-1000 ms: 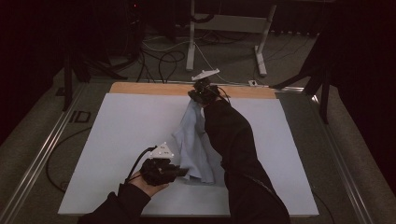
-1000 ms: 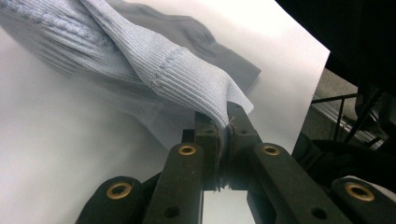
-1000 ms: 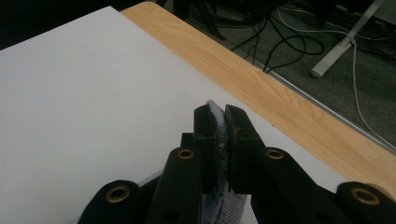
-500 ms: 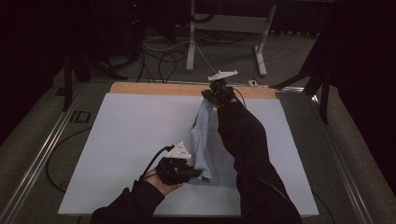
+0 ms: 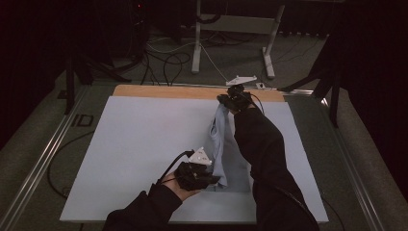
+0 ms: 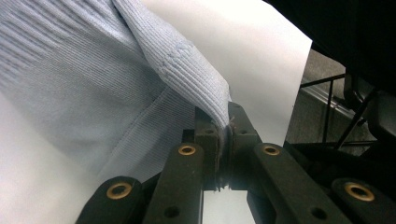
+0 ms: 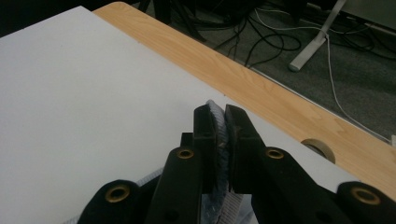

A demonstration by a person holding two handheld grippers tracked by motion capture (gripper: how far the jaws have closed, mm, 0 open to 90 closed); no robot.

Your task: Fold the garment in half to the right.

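A light blue knitted garment lies stretched lengthwise on the white table sheet, between my two grippers. My left gripper is at the near end and is shut on the garment's ribbed edge; the cloth is pinched between its jaws. My right gripper is at the far end, near the wooden table edge, and is shut on the other end of the garment. The right sleeve covers part of the cloth in the high view.
A bare strip of wooden table runs along the far edge of the sheet. Beyond it are cables and a stand's legs on the floor. A round hole sits in the wood by the right gripper.
Both grippers have moved to the right across the table, carrying the garment with them. Both stay shut on the cloth.
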